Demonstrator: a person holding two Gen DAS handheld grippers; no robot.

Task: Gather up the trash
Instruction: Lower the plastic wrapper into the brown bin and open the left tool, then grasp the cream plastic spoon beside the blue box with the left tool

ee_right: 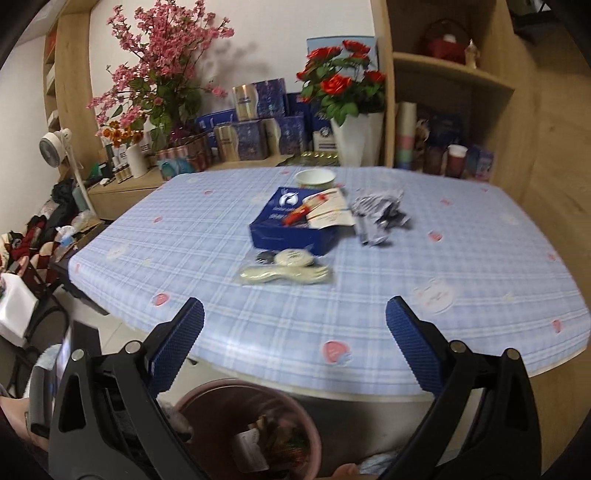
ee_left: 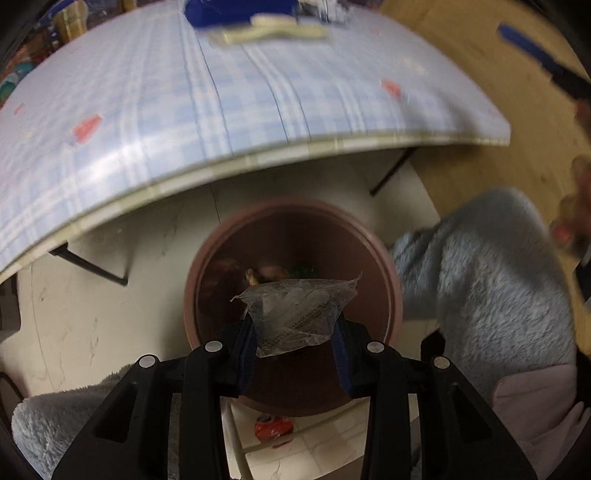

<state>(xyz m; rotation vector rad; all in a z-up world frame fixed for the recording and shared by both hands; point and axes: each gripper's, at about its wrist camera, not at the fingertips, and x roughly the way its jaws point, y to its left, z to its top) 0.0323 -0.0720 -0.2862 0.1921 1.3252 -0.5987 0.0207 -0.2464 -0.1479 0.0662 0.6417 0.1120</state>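
Left wrist, claw (ee_left: pixel 295 332) gripping wrapper (ee_left: pixel 295 314) above bin (ee_left: pixel 391 288)

A desk (ee_right: pixel 480 258) in blue checked cloth stands before wooden shelving (ee_right: pixel 454 74), a white wall (ee_right: pixel 258 33) and pale floor tiles (ee_left: pixel 317 446).

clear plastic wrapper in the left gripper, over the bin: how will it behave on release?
The crumpled clear plastic wrapper looks thin and floppy: it buckles between the left gripper's pads. Probably very light, so it may flutter or drift rather than drop straight into the round brown trash bin below. The film might also cling briefly to a blue pad.
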